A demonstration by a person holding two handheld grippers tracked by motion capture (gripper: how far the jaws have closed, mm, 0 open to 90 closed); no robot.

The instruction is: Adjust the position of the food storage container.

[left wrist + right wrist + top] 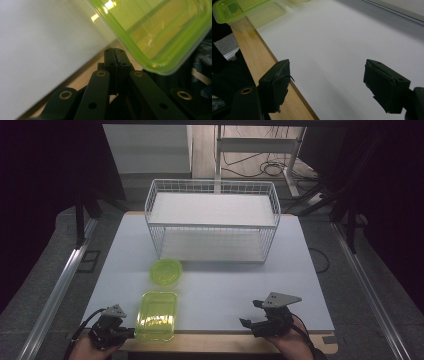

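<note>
Down at the near edge of the tabletop point(220, 285) sits the rectangular green container point(157, 315), which serves as the landmark for everything else. It rests on the white surface with its near end reaching the wooden strip along the tabletop's edge.

Just left of that container, almost touching its near-left corner, is the left gripper point(125, 332). In the left gripper view its fingers point(110, 56) are pressed flat together with nothing between them, and the container's translucent green rim point(160, 37) lies just beyond and to the right of their tips; whether the tips touch the rim I cannot tell.

Well to the right of the container, also at the near edge, is the right gripper point(250, 314), held in a hand point(292, 345) coming in from the bottom. Its fingers point(274, 82) stand wide apart and grip nothing, with only bare white tabletop between them. From the right gripper view the container point(244, 12) lies far off at the upper left, apart from those fingers.

Beyond the container, just past its far end, lies a round green container point(166, 271). Farther back still stands a white wire basket rack point(212, 222) with two shelves.
</note>
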